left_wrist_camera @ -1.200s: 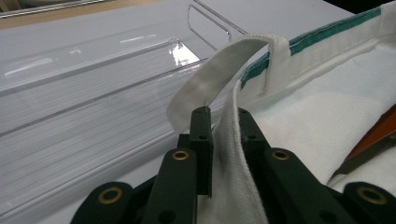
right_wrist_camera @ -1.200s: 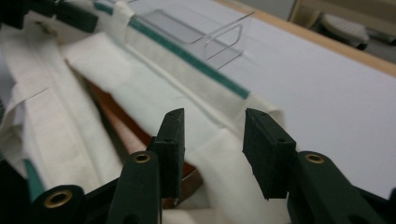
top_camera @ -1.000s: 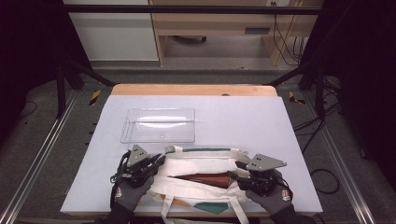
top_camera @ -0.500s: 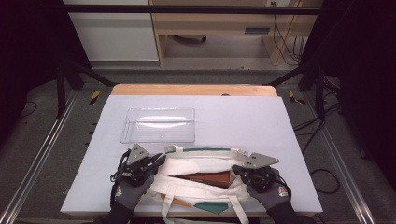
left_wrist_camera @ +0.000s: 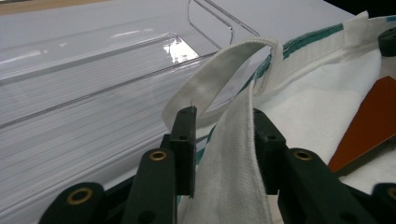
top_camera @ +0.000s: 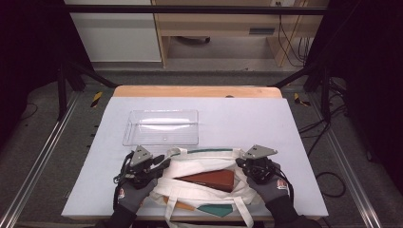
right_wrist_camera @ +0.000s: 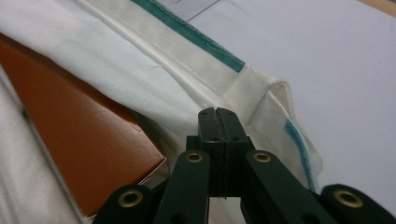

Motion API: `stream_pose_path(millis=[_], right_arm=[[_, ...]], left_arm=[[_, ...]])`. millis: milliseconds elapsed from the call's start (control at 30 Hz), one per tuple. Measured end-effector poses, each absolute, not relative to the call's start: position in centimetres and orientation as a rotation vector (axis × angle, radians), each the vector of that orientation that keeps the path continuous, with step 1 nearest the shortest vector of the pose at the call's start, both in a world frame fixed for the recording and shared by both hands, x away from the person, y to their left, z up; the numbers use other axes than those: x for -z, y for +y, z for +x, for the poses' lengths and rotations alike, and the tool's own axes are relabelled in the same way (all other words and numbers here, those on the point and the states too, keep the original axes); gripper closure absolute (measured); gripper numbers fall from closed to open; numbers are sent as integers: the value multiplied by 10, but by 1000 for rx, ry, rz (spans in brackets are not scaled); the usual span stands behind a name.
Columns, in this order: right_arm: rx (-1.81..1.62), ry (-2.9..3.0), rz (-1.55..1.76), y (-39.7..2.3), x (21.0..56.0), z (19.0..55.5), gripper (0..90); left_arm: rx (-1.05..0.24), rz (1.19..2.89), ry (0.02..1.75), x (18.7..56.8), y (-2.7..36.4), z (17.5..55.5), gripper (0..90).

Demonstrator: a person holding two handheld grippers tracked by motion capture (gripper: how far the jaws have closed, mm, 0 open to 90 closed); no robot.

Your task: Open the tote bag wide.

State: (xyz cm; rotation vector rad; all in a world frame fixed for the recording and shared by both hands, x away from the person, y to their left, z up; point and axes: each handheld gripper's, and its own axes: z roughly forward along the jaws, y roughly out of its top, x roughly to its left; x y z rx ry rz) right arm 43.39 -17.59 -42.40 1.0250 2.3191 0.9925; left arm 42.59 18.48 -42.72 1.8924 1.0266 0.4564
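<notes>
Between the left gripper jaws, just opening, hangs the bag strap.

L gripper jaws just opening, R gripper closed

Pale lilac table with a wooden far edge, standing on grey carpet. Metal rails run along both sides. Beyond it: white cabinet, light wooden bench, hanging cables. Corners dark; table evenly lit

Bright, even overhead light on the table, dark surroundings, glare on the clear tray, blurred close-ups.
</notes>
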Motion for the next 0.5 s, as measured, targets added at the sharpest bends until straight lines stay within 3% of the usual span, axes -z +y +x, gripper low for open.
stream_pose_path(millis=[200,500], right_arm=[[-1034,2303,1034,-179,428,434,880],[-1105,2291,999,-180,420,425,781]], left_arm=[[-495,1845,1025,416,190,418,495],[-536,1781,930,389,193,392,540]])
